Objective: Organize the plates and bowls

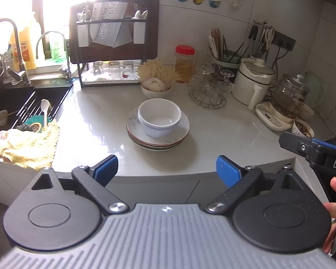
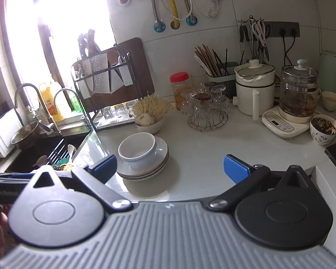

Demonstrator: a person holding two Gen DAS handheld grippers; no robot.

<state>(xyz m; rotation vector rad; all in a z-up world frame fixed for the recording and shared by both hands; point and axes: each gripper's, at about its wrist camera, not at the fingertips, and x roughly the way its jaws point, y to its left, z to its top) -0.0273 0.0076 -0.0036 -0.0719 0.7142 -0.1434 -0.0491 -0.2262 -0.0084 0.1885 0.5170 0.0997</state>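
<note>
A white bowl (image 1: 159,117) sits nested on a second bowl on top of a stack of several plates (image 1: 165,142) in the middle of the pale counter. The bowl (image 2: 137,149) and plates (image 2: 145,171) also show in the right wrist view. My left gripper (image 1: 166,168) is open and empty, held back over the counter's front edge, straight in front of the stack. My right gripper (image 2: 170,168) is open and empty, to the right of the stack and near the front edge. The right gripper's side shows in the left wrist view (image 1: 302,145).
A black sink (image 1: 22,103) with a drain rack lies left, a yellow cloth (image 1: 26,143) at its corner. A dish rack (image 1: 109,51), garlic bowl (image 1: 155,87), jar (image 1: 184,63), glass rack (image 1: 209,87), white pot (image 1: 253,80) and glass kettle (image 1: 289,98) line the back.
</note>
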